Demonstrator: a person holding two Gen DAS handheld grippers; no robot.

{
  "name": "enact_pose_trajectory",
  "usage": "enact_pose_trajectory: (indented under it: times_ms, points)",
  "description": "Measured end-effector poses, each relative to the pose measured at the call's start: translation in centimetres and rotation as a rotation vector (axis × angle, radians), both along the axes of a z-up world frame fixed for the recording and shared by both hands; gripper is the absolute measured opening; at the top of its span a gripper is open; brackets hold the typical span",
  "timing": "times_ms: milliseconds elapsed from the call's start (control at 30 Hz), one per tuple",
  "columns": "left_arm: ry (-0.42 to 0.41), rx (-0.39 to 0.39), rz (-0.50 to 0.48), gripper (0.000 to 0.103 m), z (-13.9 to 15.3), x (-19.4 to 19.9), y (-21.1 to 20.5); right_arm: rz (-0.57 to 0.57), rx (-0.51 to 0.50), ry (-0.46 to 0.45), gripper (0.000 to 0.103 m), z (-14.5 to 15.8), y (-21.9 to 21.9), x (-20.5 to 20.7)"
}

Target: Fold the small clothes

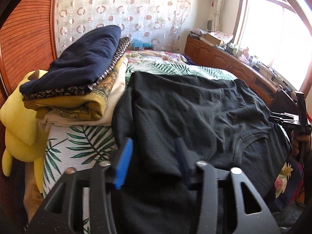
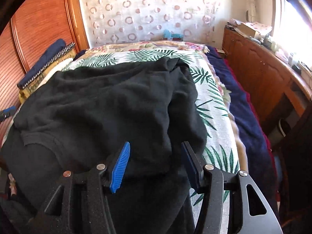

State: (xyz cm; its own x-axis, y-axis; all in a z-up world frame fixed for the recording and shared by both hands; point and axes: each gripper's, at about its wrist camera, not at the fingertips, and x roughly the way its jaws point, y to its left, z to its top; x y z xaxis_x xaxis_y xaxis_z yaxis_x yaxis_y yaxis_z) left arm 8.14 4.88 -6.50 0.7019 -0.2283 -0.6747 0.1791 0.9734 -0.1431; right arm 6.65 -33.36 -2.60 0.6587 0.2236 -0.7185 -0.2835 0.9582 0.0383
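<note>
Black T-shirt [image 1: 195, 113] lies spread on the bed [image 1: 81, 142], neckband toward the near edge, cloth wrinkled and partly doubled along its left side. From the left gripper [image 1: 154, 161] it runs straight ahead and off to the right; a fold of its near left edge sits between this gripper's blue pads.

Left gripper: jaws partly closed around that fold. Whether the pads actually press the cloth cannot be told from here; the right-hand pad is half buried in fabric.

Right gripper [image 2: 156, 165]: released, jaws apart, with the shirt's near right edge bulging up between the pads but not visibly pinched. Leaf-print cover shows just right of its right pad.

Pile of folded clothes [image 1: 78, 81] stands ahead and left of the left gripper, touching or nearly touching the shirt's left border. Yellow plush toy [image 1: 17, 120] further left, hanging at the bed's edge.

Risks, as judged:
- Left jaws may catch only the top layer of the doubled edge; on lifting, the lower layer would stay behind and the fold go crooked.
- Right gripper may close on shirt plus bed cover, since the cover lies right beside its pad; the cover would lift too.
- Uneven grip between the two sides would skew the fold line.
- A sweep to the left could knock the pile.
</note>
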Motion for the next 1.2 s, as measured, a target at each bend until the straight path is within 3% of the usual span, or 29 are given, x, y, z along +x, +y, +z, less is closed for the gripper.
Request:
enact_pose_trajectory:
  times_ms: [233,367,467,500,567,633,800,1100,1200]
  points:
    - [0.056,0.022,0.002,0.040,-1.2,1.0,-0.4,0.015,-0.056,0.015,0.052,-0.3,0.1,0.6]
    - [0.082,0.030,-0.001,0.040,-1.8,1.4,-0.4,0.044,-0.062,0.009,0.024,-0.4,1.2,0.8]
    - [0.093,0.031,0.002,0.040,-2.2,1.5,-0.3,0.073,-0.069,-0.015,0.010,-0.8,1.8,0.1]
    - [0.095,0.031,0.003,0.040,-2.3,1.5,-0.3,0.071,-0.067,-0.033,0.009,-0.6,1.8,-0.2]
    - [0.097,0.028,0.000,0.030,-2.5,1.4,-0.2,0.070,-0.052,-0.071,0.008,-0.3,1.6,-1.1]
    - [0.091,0.029,-0.005,0.010,-2.4,1.4,-0.3,0.057,-0.034,-0.106,0.008,0.3,1.2,-1.6]
    - [0.017,0.036,-0.007,0.007,-0.7,0.3,-0.6,0.042,-0.008,-0.156,0.007,1.0,0.8,-3.0]
    - [-0.102,-0.038,-0.001,0.006,3.8,-2.0,-0.1,0.056,0.027,-0.245,0.007,2.7,1.1,-5.0]
    - [-0.127,-0.043,-0.007,0.006,4.9,-2.7,-0.1,0.085,0.089,-0.241,0.007,3.6,0.5,-6.0]
